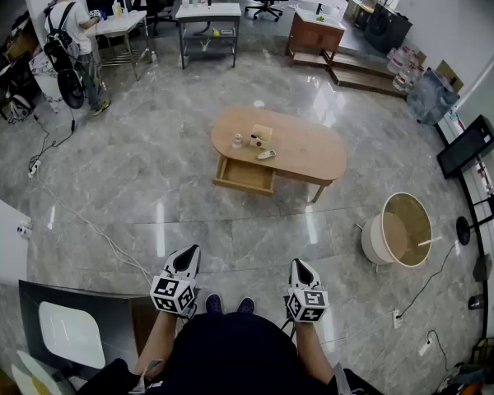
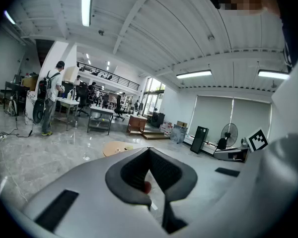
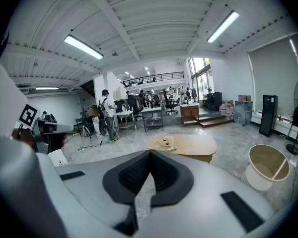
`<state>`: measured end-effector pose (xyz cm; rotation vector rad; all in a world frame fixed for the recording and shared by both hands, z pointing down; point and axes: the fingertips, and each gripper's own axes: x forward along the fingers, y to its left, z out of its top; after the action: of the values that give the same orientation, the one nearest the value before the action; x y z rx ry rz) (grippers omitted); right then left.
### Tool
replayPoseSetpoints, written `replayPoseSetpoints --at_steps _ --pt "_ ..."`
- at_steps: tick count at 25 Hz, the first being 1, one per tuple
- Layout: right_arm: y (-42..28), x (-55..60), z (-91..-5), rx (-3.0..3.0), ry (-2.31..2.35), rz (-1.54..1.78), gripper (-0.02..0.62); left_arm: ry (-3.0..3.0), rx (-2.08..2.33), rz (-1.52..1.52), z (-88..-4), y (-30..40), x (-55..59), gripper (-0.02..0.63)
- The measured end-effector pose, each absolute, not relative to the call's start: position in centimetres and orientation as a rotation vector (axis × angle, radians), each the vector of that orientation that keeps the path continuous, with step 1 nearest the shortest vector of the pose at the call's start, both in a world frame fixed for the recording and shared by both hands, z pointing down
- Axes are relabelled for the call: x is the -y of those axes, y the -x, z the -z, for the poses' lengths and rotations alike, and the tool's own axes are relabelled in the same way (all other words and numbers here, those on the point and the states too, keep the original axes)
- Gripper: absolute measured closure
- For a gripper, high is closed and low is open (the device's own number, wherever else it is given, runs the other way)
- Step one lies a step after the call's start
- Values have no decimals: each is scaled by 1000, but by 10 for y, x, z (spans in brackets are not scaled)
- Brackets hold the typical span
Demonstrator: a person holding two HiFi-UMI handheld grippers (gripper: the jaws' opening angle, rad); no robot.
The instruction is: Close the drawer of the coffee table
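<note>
An oval wooden coffee table (image 1: 290, 148) stands mid-floor, well ahead of me. Its drawer (image 1: 245, 176) is pulled out on the near left side and looks empty. A few small items (image 1: 259, 140) lie on the tabletop. My left gripper (image 1: 188, 258) and right gripper (image 1: 300, 267) hover low by my body, far short of the table, both shut with nothing in them. The table (image 2: 116, 147) shows just above the shut tips of the left gripper (image 2: 149, 150) in the left gripper view. In the right gripper view the table (image 3: 186, 144) lies beyond the right gripper (image 3: 150, 152).
A round white tub (image 1: 399, 230) with a stick in it sits to the table's right. A white cabinet (image 1: 2, 241) and a dark board (image 1: 74, 327) are at my left. Cables (image 1: 90, 225) trail over the floor. A person with a backpack (image 1: 70, 35) stands far left.
</note>
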<state>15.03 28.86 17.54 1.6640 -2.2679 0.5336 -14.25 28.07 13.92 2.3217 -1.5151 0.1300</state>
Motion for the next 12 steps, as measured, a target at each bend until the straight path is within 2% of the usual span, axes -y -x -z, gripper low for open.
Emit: replayPoseSetpoints --at_steps 12 --pt "-148 -293 -167 2292 -1659 -537 569 -2304 1516 -122 -141 143 -285 581"
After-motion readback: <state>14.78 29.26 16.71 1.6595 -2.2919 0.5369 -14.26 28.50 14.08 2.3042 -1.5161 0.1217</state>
